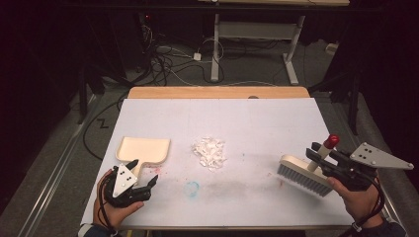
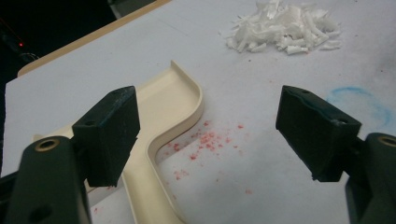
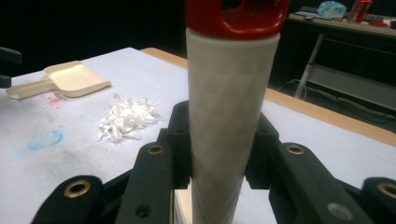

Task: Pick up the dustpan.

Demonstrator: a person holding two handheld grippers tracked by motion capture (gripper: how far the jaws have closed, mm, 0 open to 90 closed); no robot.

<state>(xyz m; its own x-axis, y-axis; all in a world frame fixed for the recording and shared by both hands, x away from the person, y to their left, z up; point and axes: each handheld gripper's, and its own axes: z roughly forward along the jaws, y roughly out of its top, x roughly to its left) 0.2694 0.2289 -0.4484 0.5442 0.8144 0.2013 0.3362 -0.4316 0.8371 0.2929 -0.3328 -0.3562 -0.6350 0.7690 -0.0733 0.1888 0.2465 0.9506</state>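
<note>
- the brush [image 1: 305, 174] looks light and stiff, its bristles resting on the tabletop [image 1: 257, 123] at the right; the round smooth handle [image 3: 227, 112] could twist, so hold it mid-length.
- the right tool [image 1: 327, 160] is clamped tight on that handle.
- the dustpan [image 1: 143, 150] looks like thin, light plastic; its flat handle [image 2: 149, 182] is the place to grip.
- the left tool [image 1: 143, 174] stands wide open over it, holding nothing.
- the white scraps [image 1: 209, 152] lie between, loose and easily scattered.

**Count on my table**

I count one cream dustpan [image 1: 144, 149] near left, one pile of white scraps [image 1: 209, 152] in the middle, one brush [image 1: 305, 172] near right, and one blue smudge [image 1: 191, 187] near me. I work two grippers: left [image 1: 145, 177], right [image 1: 316, 153].
</note>
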